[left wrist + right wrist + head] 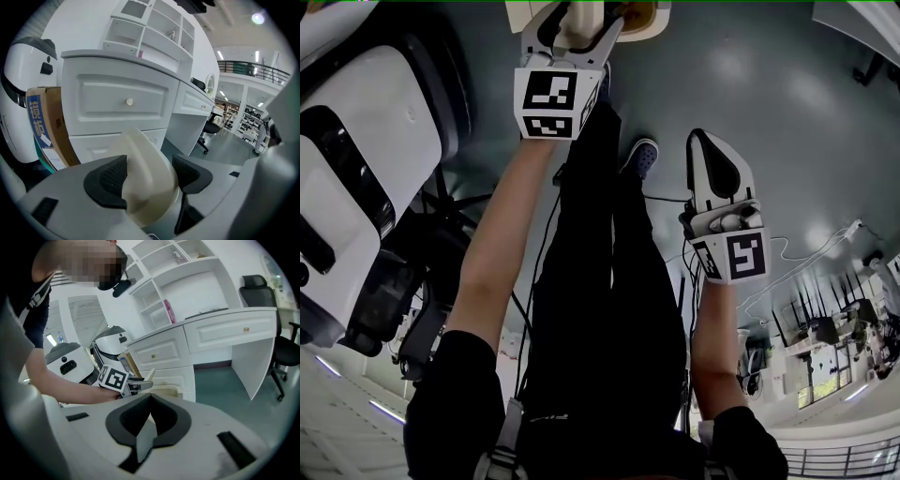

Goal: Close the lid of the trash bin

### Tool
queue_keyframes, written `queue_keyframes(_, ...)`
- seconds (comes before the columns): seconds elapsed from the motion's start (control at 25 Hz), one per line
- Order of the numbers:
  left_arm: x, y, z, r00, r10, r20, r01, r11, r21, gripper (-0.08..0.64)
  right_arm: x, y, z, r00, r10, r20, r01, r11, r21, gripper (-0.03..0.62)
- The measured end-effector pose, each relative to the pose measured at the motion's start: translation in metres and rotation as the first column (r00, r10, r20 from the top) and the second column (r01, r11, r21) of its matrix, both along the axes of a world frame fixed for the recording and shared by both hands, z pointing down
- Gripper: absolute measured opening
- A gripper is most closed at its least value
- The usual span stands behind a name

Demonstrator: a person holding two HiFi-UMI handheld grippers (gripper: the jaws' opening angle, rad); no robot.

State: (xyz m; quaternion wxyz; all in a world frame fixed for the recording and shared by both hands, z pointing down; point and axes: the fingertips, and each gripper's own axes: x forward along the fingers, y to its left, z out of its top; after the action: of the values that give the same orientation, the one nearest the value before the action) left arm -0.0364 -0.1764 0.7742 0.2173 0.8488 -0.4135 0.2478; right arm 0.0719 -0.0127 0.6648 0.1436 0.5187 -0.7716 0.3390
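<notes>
Against white drawer cabinet (117, 101), left gripper (147, 178) clamped on cream plastic trash-bin lid (140, 150); right gripper (149, 414) clenched, empty.

Light: bright, even, white, pouring from the round white ceiling lamp (257, 18) and long strip lights (257, 55).
Glare: soft pale blotches on the glossy grey-green floor (741, 66).
Edges: heavy fisheye bending, black corners in both gripper views.
Focus: cream plastic lid (147, 173) close-up and smeared soft; white drawer cabinet (117, 101) crisp.
</notes>
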Motion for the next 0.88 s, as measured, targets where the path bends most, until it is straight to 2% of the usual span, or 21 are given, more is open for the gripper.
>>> queue_keyframes(0.32, 0.016, 0.004, 0.005, 0.999, 0.004, 0.045, -0.005, 1.0, 0.004, 0.31, 0.023, 0.005, 0.009, 1.0, 0.019, 0.008, -0.019, 1.0, -0.011, 0.005)
queue_keyframes(0.52, 0.031, 0.006, 0.015, 0.999, 0.014, -0.032, -0.017, 0.997, -0.074, 0.311, 0.027, 0.005, 0.008, 1.0, 0.028, 0.001, -0.028, 0.999, -0.016, 0.005)
queue_keyframes(0.88, 0.05, 0.005, 0.042, 0.997, 0.059, -0.05, -0.064, 0.992, -0.111, 0.311, 0.026, 0.008, 0.017, 0.999, 0.034, -0.001, -0.034, 0.999, -0.034, 0.005)
